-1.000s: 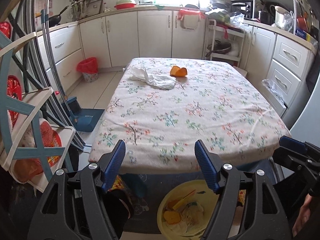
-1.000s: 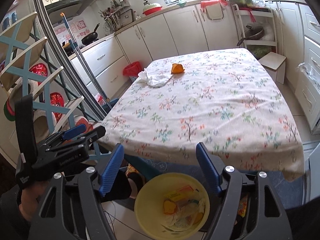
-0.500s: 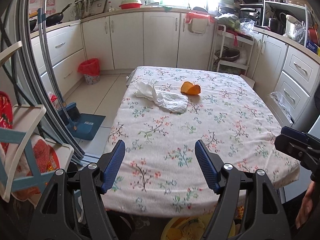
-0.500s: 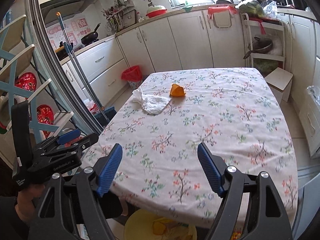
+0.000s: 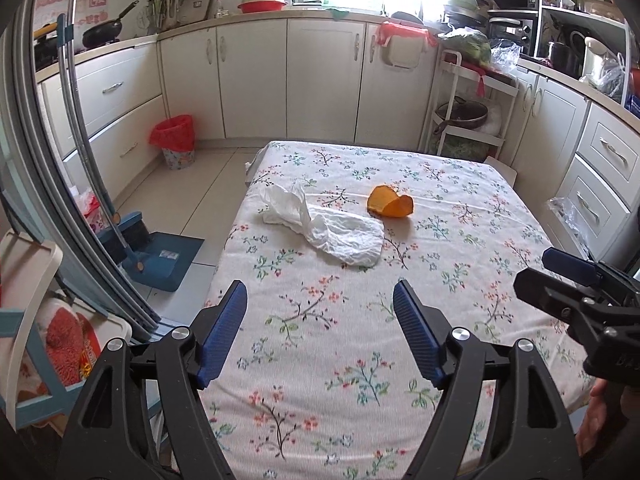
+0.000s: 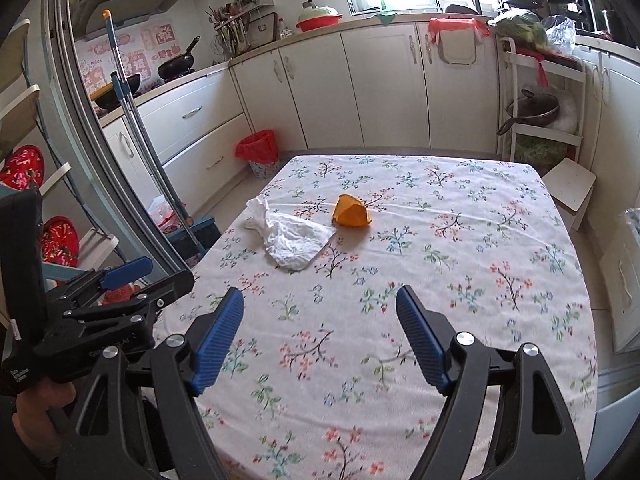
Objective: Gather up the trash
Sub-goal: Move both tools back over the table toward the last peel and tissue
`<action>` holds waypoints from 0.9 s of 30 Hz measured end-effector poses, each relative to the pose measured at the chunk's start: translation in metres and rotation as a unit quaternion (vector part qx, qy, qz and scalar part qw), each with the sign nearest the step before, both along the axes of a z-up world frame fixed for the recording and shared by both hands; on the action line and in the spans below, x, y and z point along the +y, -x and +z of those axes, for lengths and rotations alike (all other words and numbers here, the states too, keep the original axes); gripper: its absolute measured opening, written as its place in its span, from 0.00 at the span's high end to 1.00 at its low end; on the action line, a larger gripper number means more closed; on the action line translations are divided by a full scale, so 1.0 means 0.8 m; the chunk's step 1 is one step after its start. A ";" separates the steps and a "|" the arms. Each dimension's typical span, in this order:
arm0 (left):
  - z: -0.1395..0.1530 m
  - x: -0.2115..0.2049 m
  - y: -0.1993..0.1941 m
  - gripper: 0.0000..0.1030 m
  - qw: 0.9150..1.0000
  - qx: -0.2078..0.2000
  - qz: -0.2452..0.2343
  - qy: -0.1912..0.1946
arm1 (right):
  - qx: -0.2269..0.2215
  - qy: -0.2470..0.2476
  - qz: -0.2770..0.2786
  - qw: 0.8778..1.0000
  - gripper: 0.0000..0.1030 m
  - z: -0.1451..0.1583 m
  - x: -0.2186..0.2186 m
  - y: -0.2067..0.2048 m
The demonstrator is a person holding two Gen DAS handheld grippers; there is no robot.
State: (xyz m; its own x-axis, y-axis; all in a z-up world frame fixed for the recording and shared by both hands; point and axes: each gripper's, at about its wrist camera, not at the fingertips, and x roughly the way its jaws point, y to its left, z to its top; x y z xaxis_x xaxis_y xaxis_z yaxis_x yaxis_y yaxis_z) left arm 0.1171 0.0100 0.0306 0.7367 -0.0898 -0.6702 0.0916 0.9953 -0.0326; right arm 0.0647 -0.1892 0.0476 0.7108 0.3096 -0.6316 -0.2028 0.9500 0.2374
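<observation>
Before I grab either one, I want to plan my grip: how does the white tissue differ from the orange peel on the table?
The white tissue is crumpled, flat and spread long; the orange peel is smaller, curled and stands up stiffly. The tissue lies nearer the table's left edge, the peel towards the middle. Both rest loose on the floral tablecloth, almost touching.

White floral-printed tablecloth; crumpled white tissue; orange peel; red-lined bin; blue dustpan.

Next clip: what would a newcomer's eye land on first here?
Probably the orange peel and the crumpled white tissue beside it, alone on the far half of the floral tablecloth. Then the two tongs, left and right, open and empty over the near edge.
</observation>
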 end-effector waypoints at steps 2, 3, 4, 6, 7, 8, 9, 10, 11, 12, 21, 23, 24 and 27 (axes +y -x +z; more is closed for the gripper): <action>-0.002 -0.001 -0.012 0.30 1.000 0.002 0.003 0.000 | 0.004 0.006 0.000 1.000 0.27 -0.005 0.001 -0.015; -0.003 -0.001 -0.017 0.30 1.000 0.003 0.004 0.000 | 0.006 0.008 0.000 1.000 0.27 -0.007 0.001 -0.021; -0.004 -0.001 -0.024 0.30 1.000 0.005 0.006 0.000 | 0.009 0.009 0.000 1.000 0.27 -0.009 0.001 -0.027; -0.007 -0.001 -0.036 0.30 1.000 0.008 0.008 0.000 | 0.017 0.005 -0.001 1.000 0.27 -0.015 0.000 -0.039; -0.008 -0.002 -0.041 0.30 1.000 0.010 0.009 0.001 | 0.021 0.003 -0.002 1.000 0.27 -0.018 0.000 -0.045; -0.009 -0.002 -0.046 0.30 1.000 0.011 0.009 0.000 | 0.024 0.002 -0.003 1.000 0.27 -0.019 0.000 -0.050; -0.010 -0.004 -0.052 0.30 1.000 0.013 0.008 -0.001 | 0.027 0.001 -0.003 1.000 0.27 -0.021 -0.001 -0.055; -0.011 -0.005 -0.055 0.30 1.000 0.014 0.007 -0.002 | 0.029 0.001 -0.003 1.000 0.27 -0.023 0.000 -0.061; -0.012 -0.006 -0.059 0.30 1.000 0.014 0.006 -0.004 | 0.031 0.001 -0.003 1.000 0.27 -0.024 0.000 -0.065; -0.014 -0.008 -0.064 0.30 1.000 0.015 0.005 -0.007 | 0.032 0.002 -0.003 0.999 0.27 -0.026 0.000 -0.070; -0.026 -0.019 -0.106 0.29 0.999 0.032 -0.002 -0.013 | 0.049 0.013 -0.004 0.999 0.27 -0.045 0.001 -0.121; -0.030 -0.020 -0.114 0.29 0.999 0.038 -0.002 -0.010 | 0.051 0.015 -0.002 0.999 0.27 -0.049 0.003 -0.131; -0.033 -0.019 -0.121 0.29 0.999 0.043 0.000 -0.008 | 0.052 0.016 -0.001 0.999 0.27 -0.050 0.003 -0.134; -0.038 -0.016 -0.134 0.29 0.999 0.050 0.006 -0.005 | 0.052 0.018 0.000 0.998 0.27 -0.053 0.004 -0.144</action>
